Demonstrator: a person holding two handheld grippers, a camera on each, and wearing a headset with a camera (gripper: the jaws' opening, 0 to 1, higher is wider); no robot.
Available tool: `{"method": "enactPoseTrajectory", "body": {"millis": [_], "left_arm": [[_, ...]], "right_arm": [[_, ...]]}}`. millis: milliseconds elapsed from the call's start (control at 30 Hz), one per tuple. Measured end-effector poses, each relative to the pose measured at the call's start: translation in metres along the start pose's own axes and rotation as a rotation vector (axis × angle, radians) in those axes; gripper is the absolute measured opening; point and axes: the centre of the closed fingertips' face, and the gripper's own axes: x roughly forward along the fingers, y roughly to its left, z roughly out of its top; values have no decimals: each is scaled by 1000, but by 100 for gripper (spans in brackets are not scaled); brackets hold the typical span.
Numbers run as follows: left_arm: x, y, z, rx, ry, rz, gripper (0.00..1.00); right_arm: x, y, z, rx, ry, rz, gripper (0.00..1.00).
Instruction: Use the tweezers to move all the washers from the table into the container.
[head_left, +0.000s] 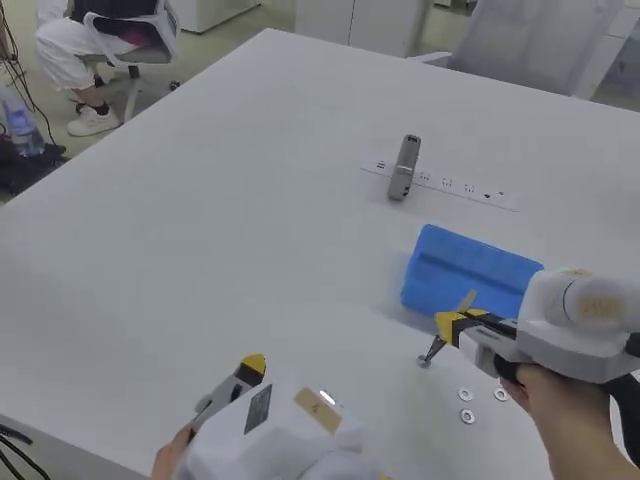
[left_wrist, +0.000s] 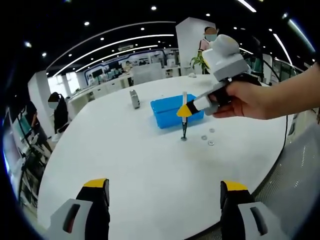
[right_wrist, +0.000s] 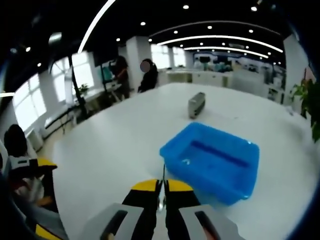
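Washers (head_left: 467, 396): three lie loose on the table (head_left: 250, 200), at 5 o'clock from the blue container (head_left: 470, 275) in the head view. Right gripper (head_left: 450, 322) jaws clamped on tweezers (head_left: 433, 349), tip pointing down at 10 o'clock of the washers. Left gripper (left_wrist: 164, 184) jaws apart, holding nothing. Judgement: move tip toward 4 o'clock, straddle one washer's rim, pinch gently, lift level.

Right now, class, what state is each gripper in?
Left gripper: open, holding nothing.
Right gripper: shut on the tweezers.
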Motion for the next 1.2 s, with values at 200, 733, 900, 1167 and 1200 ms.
{"method": "enactPoseTrajectory", "body": {"millis": [200, 733, 900, 1167, 1200], "left_arm": [[-2, 2, 3, 1, -18, 7, 93], [-4, 6, 3, -8, -18, 30, 88], [-3, 5, 2, -6, -13, 26, 88], [-4, 6, 3, -11, -22, 28, 88], [-4, 6, 3, -11, -21, 25, 88]], "right_arm": [[-3, -8, 0, 43, 7, -3, 1], [-31, 0, 29, 62, -62, 64, 1], [-39, -3, 46, 62, -99, 64, 1], [-45, -4, 69, 40, -142, 50, 1], [-46, -4, 71, 33, -144, 46, 1]]}}
